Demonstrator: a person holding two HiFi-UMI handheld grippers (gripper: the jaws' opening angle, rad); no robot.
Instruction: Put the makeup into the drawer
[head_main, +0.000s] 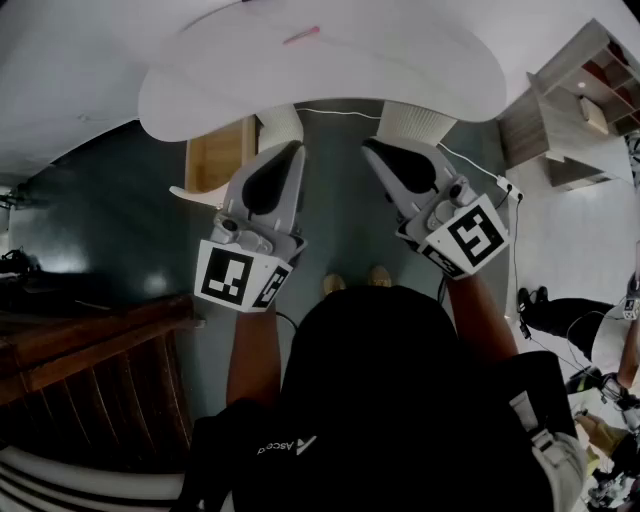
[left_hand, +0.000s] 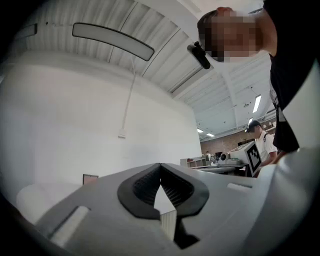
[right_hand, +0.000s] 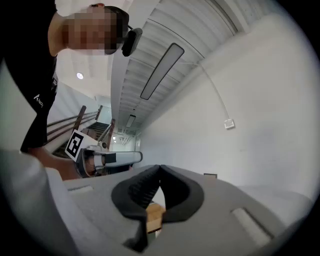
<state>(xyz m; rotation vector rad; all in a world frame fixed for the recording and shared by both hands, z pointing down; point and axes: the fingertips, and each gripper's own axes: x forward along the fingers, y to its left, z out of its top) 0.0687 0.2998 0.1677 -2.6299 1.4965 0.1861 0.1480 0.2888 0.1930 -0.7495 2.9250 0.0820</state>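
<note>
task judged not begun; left gripper (head_main: 294, 151) and right gripper (head_main: 371, 149) both pinched closed, empty; pink item (head_main: 300, 36), likely makeup, lies on white table (head_main: 420, 70).

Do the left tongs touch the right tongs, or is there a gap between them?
Apart. The head view shows the left tongs and the right tongs side by side, with dark floor visible between them.

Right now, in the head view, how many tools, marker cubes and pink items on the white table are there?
Tools: 2, the left tool and the right tool, both shut.
Marker cubes: 2, one on each tool.
Pink items on the white table: 1.
Total: 5.
</note>
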